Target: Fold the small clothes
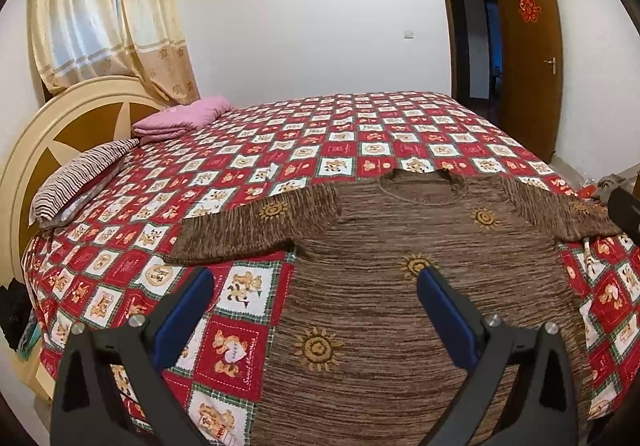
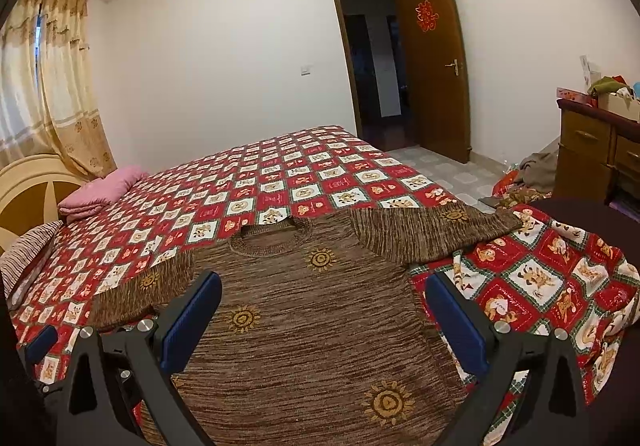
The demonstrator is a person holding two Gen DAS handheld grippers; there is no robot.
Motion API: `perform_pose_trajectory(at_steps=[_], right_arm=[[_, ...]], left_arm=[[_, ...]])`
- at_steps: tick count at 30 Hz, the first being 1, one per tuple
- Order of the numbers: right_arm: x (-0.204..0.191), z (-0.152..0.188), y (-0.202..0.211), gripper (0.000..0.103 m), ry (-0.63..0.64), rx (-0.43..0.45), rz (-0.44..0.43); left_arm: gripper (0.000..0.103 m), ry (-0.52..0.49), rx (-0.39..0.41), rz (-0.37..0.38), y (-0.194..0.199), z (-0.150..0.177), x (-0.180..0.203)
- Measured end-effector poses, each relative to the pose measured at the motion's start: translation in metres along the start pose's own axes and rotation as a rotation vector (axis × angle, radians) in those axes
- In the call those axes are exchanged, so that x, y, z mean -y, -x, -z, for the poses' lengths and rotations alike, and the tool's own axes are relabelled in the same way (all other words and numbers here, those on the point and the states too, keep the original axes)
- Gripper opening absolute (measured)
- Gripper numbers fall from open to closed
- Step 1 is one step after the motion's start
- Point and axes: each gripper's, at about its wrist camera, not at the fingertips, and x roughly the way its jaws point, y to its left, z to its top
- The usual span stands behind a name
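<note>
- The brown knit sweater (image 1: 400,286) with little gold sun patterns is lying flat on the bed, front up, neck hole on the far side and hem at the near edge. Both sleeves are spread out to the sides.
- It sits on a red-and-white checked teddy-bear bedspread (image 1: 248,174) that covers the whole bed.
- Left hand-held gripper (image 1: 316,286): jaws spread wide, nothing between them. It hangs over the near left part of the sweater, with the left blue pad (image 1: 188,310) over bare bedspread and the right one over the sweater body, just by a sun motif. Can't tell if the tips touch the fabric.
- Right hand-held gripper (image 2: 324,294): also spread wide and empty, straddling the right half of the sweater body, with its right pad over the bedspread just past the sweater's edge.
- Only the left view shows the left sleeve (image 1: 256,230) whole, out to its cuff. In the right view a finger hides part of it.
- Only the right view gets the right sleeve (image 2: 436,234) out to the cuff, plus the bedspread bunched up at the near right corner.
- The right view also shows a wooden dresser (image 2: 600,150) with stuff piled on top, and clothes on the tiled floor (image 2: 452,170) beside it. The left view barely catches any of that.
- The left view gives the better look at the headboard (image 1: 48,134), the striped pillow (image 1: 76,182) and the folded pink blanket (image 1: 180,118) at the far left.
- Both show the open brown door (image 2: 436,62) with a red paper cutout on it.
- A bit of the left hand-held gripper shows at the right view's left edge.
</note>
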Motion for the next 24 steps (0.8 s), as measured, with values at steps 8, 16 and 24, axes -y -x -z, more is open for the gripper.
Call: perform_pose_trajectory(at_steps=[8, 16, 24], right_arm=[[-0.0038, 0.0052, -0.0075, 0.102, 0.028, -0.033, 0.018], [-0.0048, 0.0055, -0.0069, 0.102, 0.029, -0.029, 0.020], [-0.0055, 0.0074, -0.0094, 0.102, 0.036, -0.047, 0.024]], left_arm=[[0.103, -0.010, 0.003, -0.009, 0.0003, 0.0003, 0.0019], [0.103, -0.013, -0.002, -0.007, 0.0006, 0.0010, 0.0023], [0.103, -0.012, -0.015, 0.001, -0.0017, 0.0016, 0.0048]])
